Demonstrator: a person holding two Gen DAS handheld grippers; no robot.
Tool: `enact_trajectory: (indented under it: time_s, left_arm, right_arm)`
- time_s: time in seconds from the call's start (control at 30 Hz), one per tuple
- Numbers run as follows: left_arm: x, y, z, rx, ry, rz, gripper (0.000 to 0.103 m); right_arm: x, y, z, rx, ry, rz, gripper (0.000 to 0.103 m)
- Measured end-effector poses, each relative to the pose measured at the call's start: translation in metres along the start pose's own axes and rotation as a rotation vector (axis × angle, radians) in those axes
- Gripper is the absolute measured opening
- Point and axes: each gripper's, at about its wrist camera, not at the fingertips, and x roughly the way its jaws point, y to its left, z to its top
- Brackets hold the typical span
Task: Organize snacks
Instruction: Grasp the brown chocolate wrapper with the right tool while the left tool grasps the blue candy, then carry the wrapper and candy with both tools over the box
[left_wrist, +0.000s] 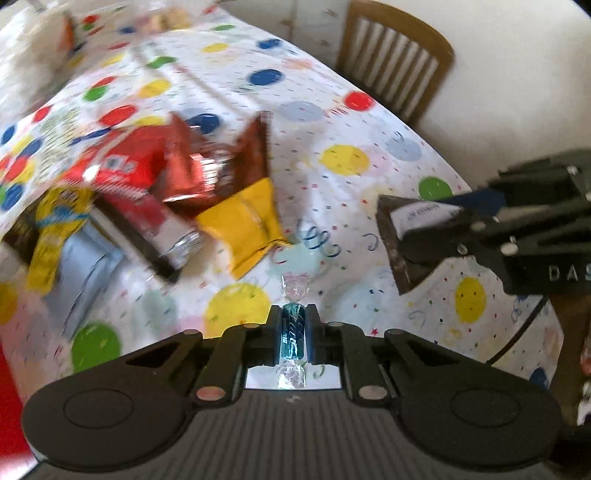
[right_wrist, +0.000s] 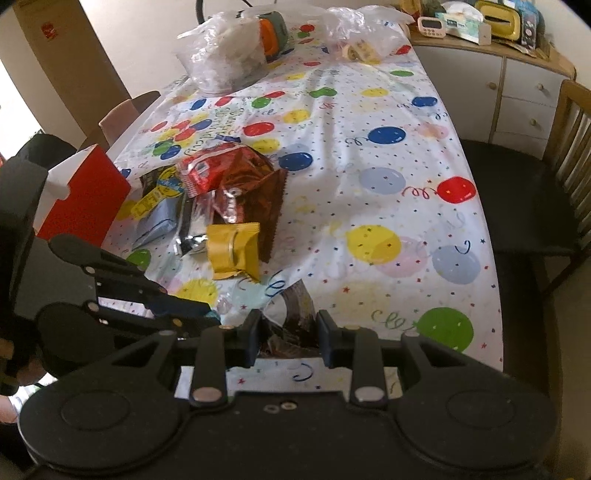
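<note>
My left gripper (left_wrist: 293, 318) is shut on a small teal candy (left_wrist: 292, 338) with clear twisted ends, held just above the tablecloth. My right gripper (right_wrist: 289, 325) is shut on a dark brown snack packet (right_wrist: 297, 308), and the left wrist view shows that packet (left_wrist: 397, 245) lifted off the table in the right gripper (left_wrist: 424, 230). A pile of snacks lies left of centre: a yellow packet (right_wrist: 232, 253), a shiny brown bag (right_wrist: 258, 192), a red packet (right_wrist: 207, 168) and a grey-blue packet (right_wrist: 157, 219). The left gripper (right_wrist: 207, 314) sits close beside the right one.
A red box (right_wrist: 85, 195) stands at the table's left edge. Clear plastic bags (right_wrist: 229, 55) lie at the far end of the balloon-print tablecloth (right_wrist: 388, 147). A wooden chair (right_wrist: 569, 155) stands to the right, a white cabinet (right_wrist: 517, 92) behind it.
</note>
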Motion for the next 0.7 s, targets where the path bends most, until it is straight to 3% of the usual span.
enact_trajectory:
  time_s: [0.37, 0.7]
  left_arm:
    - [-0.074, 0.06, -0.034, -0.247, -0.127, 0.062, 0.012]
    - [-0.15, 0.119, -0.071, -0.358, -0.246, 0.135, 0.012]
  right_arm:
    - [-0.019, 0.063, 0.011, -0.084, -0.043, 0.008, 0.03]
    - [-0.027, 0.146, 0.036, -0.194, -0.092, 0.025, 0.03]
